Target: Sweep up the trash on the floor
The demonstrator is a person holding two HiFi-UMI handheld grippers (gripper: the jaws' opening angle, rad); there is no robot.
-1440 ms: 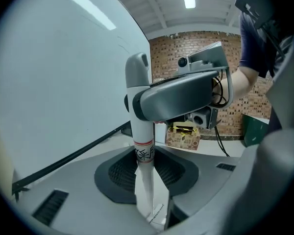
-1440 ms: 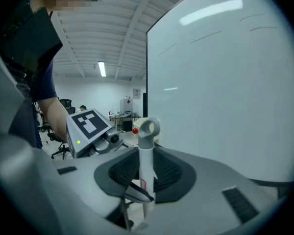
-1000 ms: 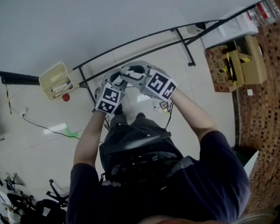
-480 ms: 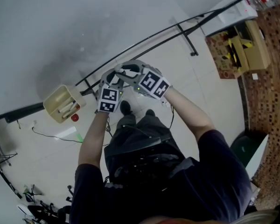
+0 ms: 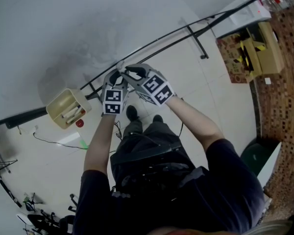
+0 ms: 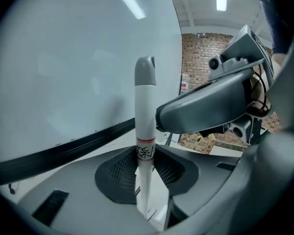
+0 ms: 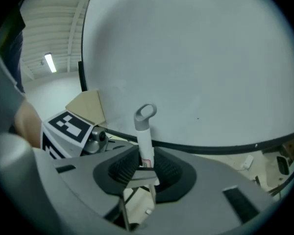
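Observation:
In the head view both grippers meet just below the table's edge, the left gripper (image 5: 118, 75) touching the right gripper (image 5: 131, 72). The left gripper (image 6: 146, 170) is shut on an upright white handle (image 6: 145, 126) with a rounded grey cap; both dark pads (image 6: 120, 173) press on it. The right gripper (image 7: 143, 174) has a white handle (image 7: 145, 143) with a grey loop end between its pads (image 7: 120, 170). Its jaws have just been opening, and the pads still touch the handle. A grey clip piece (image 7: 139, 177) sits under that handle. No trash on the floor can be made out.
A white table top (image 5: 63, 28) on a black frame (image 5: 157, 40) stands right ahead. On the tiled floor are a cream basket (image 5: 66, 109) beside a red object (image 5: 78, 123), a cable (image 5: 54, 140), and cardboard boxes (image 5: 255, 53) at the right. The person's shoes (image 5: 132, 112) stand below the grippers.
Both grippers have shifted slightly up the picture toward the table's edge and drawn closer together. The right gripper's marker cube has rolled. The handles stay between the jaws.

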